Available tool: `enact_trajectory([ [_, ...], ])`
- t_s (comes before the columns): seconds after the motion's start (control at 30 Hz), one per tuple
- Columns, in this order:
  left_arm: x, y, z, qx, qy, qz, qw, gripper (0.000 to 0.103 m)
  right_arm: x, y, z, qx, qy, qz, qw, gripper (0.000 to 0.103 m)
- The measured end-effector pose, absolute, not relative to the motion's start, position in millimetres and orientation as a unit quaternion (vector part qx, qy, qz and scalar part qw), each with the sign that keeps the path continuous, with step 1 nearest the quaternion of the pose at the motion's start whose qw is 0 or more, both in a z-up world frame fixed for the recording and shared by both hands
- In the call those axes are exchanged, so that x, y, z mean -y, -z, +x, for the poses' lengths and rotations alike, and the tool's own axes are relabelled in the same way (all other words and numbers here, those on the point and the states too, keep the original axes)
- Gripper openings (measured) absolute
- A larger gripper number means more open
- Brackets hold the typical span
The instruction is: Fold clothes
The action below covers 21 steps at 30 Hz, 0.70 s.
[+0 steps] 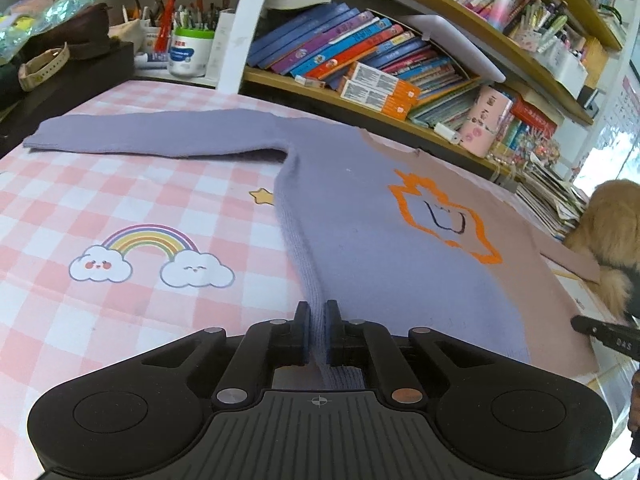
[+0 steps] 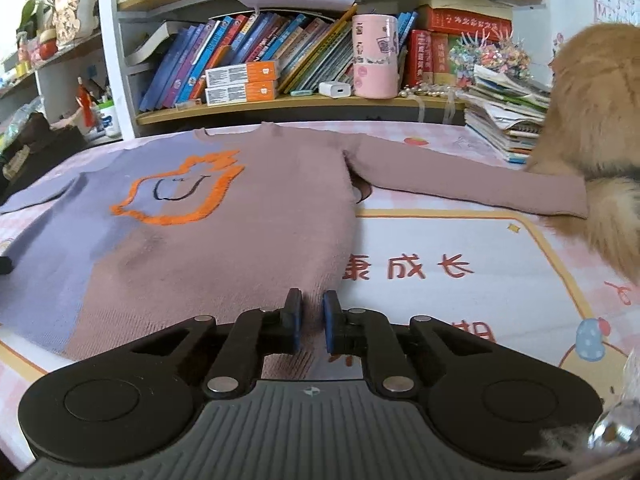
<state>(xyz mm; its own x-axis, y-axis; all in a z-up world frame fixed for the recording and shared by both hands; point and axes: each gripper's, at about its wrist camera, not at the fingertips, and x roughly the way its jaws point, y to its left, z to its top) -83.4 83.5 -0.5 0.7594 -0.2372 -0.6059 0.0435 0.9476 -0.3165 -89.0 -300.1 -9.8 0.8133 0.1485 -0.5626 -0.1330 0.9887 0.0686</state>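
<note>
ribbed knit sweater (image 1: 360,216) hem pinched in left hand-held gripper (image 1: 318,334); right hand-held gripper (image 2: 312,322) slightly parted.

Purple-and-mauve sweater (image 2: 224,248) with orange star motif, spread flat, sleeves outstretched, on checked cloth

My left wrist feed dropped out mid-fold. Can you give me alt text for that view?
The left gripper is shut on the lavender bottom corner of the sweater, which lies flat on a pink checked cloth. Its lavender sleeve stretches out left, an orange star outline sits mid-chest, and bookshelves stand behind.
</note>
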Motion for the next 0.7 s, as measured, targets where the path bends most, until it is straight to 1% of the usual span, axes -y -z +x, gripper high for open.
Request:
enact_trajectory([
  [0.7,-87,0,-96,-0.342,0.088,-0.148,0.924,0.005,305,11,-100,-0.298,-0.077,0.012,0.952,0.011],
])
